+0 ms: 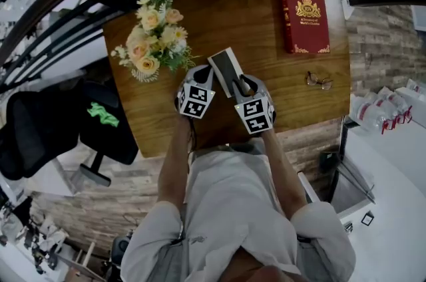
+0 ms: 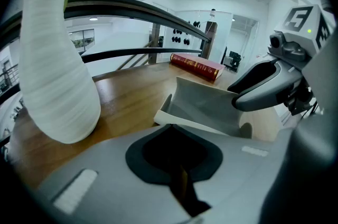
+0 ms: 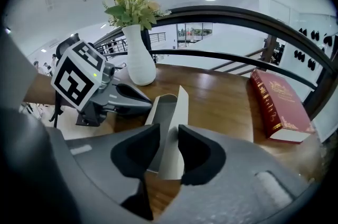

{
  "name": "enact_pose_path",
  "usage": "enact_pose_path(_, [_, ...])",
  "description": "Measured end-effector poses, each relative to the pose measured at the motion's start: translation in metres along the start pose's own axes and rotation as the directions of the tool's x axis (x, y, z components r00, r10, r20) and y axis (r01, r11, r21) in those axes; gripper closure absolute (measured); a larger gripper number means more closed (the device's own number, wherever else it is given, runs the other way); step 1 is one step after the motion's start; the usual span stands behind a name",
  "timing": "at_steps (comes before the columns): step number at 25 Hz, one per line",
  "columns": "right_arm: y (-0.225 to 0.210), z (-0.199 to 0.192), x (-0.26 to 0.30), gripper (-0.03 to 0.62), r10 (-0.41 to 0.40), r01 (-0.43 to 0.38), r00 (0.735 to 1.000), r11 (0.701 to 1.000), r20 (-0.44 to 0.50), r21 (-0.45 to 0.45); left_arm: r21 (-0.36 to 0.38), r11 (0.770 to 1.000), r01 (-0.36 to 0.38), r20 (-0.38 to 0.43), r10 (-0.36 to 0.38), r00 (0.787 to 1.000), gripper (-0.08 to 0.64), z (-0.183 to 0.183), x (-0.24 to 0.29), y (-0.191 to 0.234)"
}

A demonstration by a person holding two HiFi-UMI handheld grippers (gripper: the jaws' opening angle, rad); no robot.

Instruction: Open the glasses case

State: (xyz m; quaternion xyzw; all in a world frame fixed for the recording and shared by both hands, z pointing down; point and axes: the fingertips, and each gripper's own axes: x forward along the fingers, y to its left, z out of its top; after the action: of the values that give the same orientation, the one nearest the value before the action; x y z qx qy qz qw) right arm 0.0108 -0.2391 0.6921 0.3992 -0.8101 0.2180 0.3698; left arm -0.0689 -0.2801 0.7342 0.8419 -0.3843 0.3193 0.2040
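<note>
The right gripper has its jaws clenched on the upright lid of the glasses case: a dark pad sits on each face of the lid. The case lies on the table directly ahead of both pairs of jaws, open, with its grey lining showing.

The left gripper has its jaws drawn together, leaving only a thin slit, and nothing shows in the hollow between the pads. Their tips sit at the near rim of the case's lower shell. Whether they nip that rim I cannot tell.

The right gripper view alone shows the lid caught between pads. It also shows the left gripper from outside, its tip meeting the case's left wall. The left gripper view alone looks into the open shell, with the right gripper's finger reaching in from the right. Only the head view shows the spectacles, lying on the table well to the right of the right jaws.

Beyond the case, to the left of the left jaws, stands a white ribbed vase of flowers. A red book lies far ahead and to the right.

Counted: two grippers, one case, one vase, one book, one pair of spectacles.
</note>
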Motion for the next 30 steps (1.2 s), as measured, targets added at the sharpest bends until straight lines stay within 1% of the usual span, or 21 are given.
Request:
enact_pose_path(18, [-0.022,-0.004,-0.012,0.538,-0.051,0.049,0.998,0.996,0.033,0.07,-0.004,1.0,0.003,0.004,-0.003,1.0,0.54,0.002,0.001,-0.001])
enact_pose_path(27, [-0.037,-0.01,-0.015,0.545,-0.079,0.074,0.996,0.989,0.038,0.13,-0.004,1.0,-0.002,0.001,0.002,1.0,0.54,0.0,0.002,0.0])
enact_pose_path(30, [-0.041,-0.013,-0.015,0.545,-0.079,0.071,0.996,0.982,0.042,0.174,-0.004,1.0,-0.003,0.0,0.003,1.0,0.54,0.0,0.002,0.0])
